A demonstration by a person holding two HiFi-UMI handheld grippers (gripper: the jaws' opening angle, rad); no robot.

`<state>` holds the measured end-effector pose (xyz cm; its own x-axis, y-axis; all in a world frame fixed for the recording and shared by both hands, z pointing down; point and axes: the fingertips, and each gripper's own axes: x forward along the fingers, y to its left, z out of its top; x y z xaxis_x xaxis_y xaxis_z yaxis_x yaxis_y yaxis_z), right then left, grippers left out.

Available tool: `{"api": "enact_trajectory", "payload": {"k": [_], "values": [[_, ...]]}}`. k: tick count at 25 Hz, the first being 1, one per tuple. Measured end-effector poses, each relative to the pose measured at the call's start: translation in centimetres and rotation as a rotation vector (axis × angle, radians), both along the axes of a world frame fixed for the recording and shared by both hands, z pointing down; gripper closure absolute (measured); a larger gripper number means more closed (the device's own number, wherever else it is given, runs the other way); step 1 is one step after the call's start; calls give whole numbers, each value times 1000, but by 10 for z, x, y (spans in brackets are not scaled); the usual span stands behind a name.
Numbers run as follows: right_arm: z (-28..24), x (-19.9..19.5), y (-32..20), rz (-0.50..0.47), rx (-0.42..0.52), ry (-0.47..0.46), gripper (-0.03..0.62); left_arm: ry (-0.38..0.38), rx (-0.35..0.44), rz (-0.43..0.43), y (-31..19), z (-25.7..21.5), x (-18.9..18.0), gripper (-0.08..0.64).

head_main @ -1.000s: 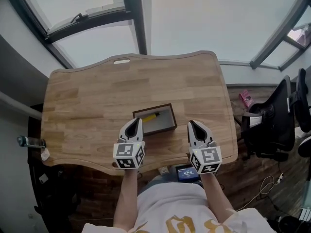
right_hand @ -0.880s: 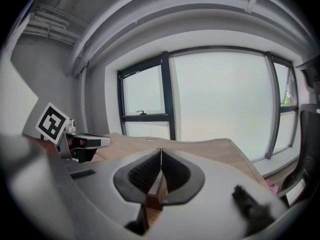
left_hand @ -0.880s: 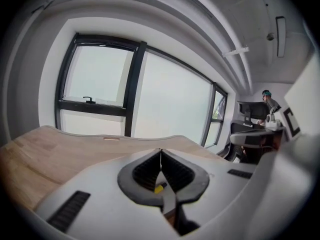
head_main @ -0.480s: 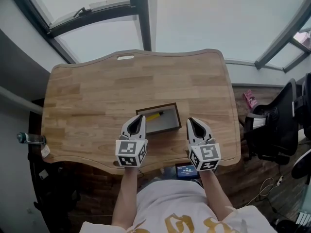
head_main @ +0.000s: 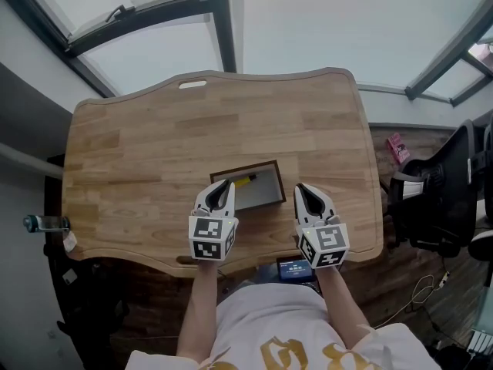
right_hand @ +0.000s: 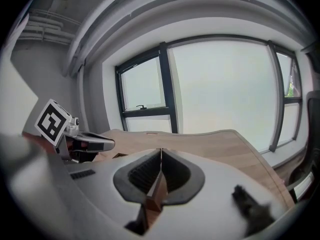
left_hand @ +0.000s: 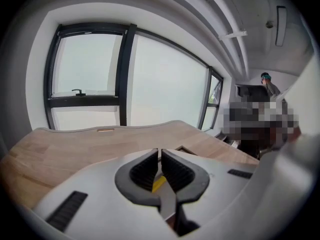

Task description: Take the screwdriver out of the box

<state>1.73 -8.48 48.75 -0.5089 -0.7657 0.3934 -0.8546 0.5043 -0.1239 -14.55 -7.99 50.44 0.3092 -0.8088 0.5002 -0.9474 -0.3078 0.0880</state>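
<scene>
Black ribbed fingers (left_hand: 145, 170) of the left gripper (left_hand: 159, 153) are clenched pad to pad, with nothing between them. The fingers (right_hand: 176, 173) of the right gripper (right_hand: 161, 152) are clenched in the same way and are also empty.

Change from one second ago: both grippers sit lower over the near part of the desk (head_main: 146, 160). The left gripper has rolled slightly. The fingers have stayed clenched on both. The box (head_main: 266, 190) and its contents have not shifted on the desk.

Container: the box is a shallow, dark-walled open tray. It lies just ahead of the left fingers and ahead-left of the right fingers. In the head view the left fingertips overlap its near-left corner. The screwdriver (head_main: 245, 181) lies inside the box, against the far wall, just beyond the left fingers. Its yellow handle shows through the slit below the left pads.

Surroundings: the desk beyond the box is bare wood. A bottle (head_main: 42, 223) stands well left of the left fingers, off the desk edge. A dark chair (head_main: 435, 195) stands well right of the right fingers. Nothing lies between the fingers and the box.
</scene>
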Motion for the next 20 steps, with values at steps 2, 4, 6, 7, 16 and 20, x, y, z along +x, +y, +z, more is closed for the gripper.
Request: {"api": "enact_trajectory", "payload": {"k": [2, 4, 6, 7, 16, 20], "values": [[4, 2, -3, 3, -10, -1, 560, -29, -33, 26, -2, 8, 5, 546], [8, 3, -7, 5, -17, -2, 560, -68, -64, 57, -4, 15, 9, 546], [11, 3, -11, 6, -24, -3, 560, -120, -95, 94, -6, 22, 13, 546], [13, 3, -12, 6, -28, -4, 560, -147, -110, 114, -7, 26, 15, 546], [26, 3, -32, -6, -58, 9, 560, -324, -318, 254, -12, 63, 28, 545], [35, 2, -40, -16, -72, 22, 560, -373, -408, 280, -13, 80, 29, 545]]}}
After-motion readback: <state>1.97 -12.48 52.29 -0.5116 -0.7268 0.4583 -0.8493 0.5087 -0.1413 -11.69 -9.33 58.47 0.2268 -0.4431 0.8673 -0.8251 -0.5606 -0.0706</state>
